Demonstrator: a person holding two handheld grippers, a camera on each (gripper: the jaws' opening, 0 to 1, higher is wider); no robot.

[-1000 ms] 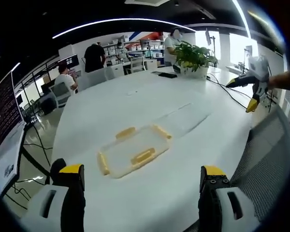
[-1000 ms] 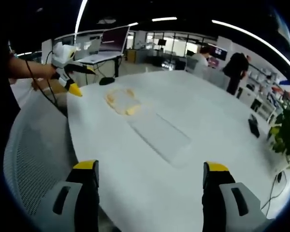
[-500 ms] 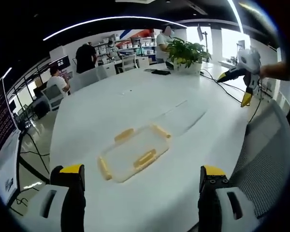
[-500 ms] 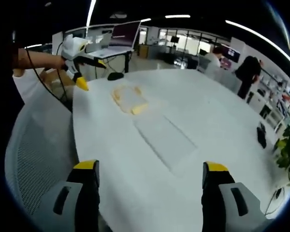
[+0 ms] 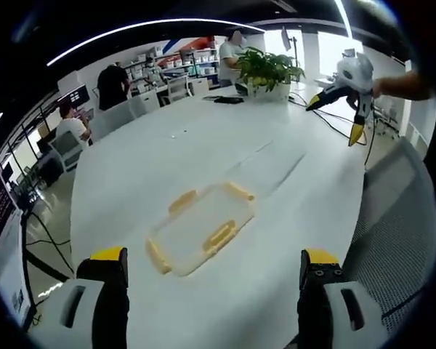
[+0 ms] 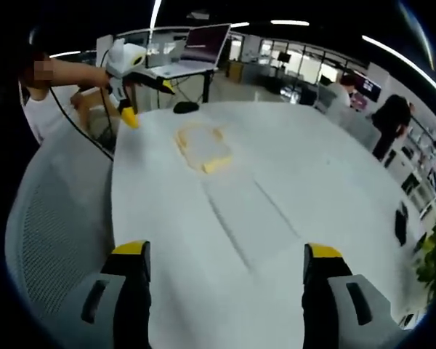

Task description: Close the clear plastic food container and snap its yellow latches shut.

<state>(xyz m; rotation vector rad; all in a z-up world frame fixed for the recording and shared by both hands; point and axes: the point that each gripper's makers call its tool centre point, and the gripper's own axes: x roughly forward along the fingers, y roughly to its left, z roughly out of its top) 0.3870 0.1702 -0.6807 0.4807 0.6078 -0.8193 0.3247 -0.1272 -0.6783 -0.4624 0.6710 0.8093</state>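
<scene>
A clear plastic piece with yellow latches [image 5: 200, 230] lies flat on the white table [image 5: 145, 160], just beyond my left gripper [image 5: 214, 256], which is open and holds nothing. A second clear rectangular piece [image 5: 267, 166] lies flat beside it, farther off. From the right gripper view the latched piece [image 6: 203, 146] sits far across the table and the plain clear piece [image 6: 241, 211] is nearer. My right gripper [image 6: 227, 250] is open and empty above the table edge. It also hangs in the air at the right [image 5: 334, 118], and the left gripper [image 6: 149, 104] hangs beyond the latched piece.
A grey mesh chair [image 5: 400, 240] stands at the table edge between the two grippers. A potted plant [image 5: 269, 69] and a dark phone [image 5: 225, 99] sit at the far end. A laptop [image 6: 200, 47] and a black mouse [image 6: 187, 107] are nearby. People sit and stand in the background.
Both cameras have shifted, so the table looks a little nearer and turned. The two clear pieces lie where they were. Both grippers stay open.
</scene>
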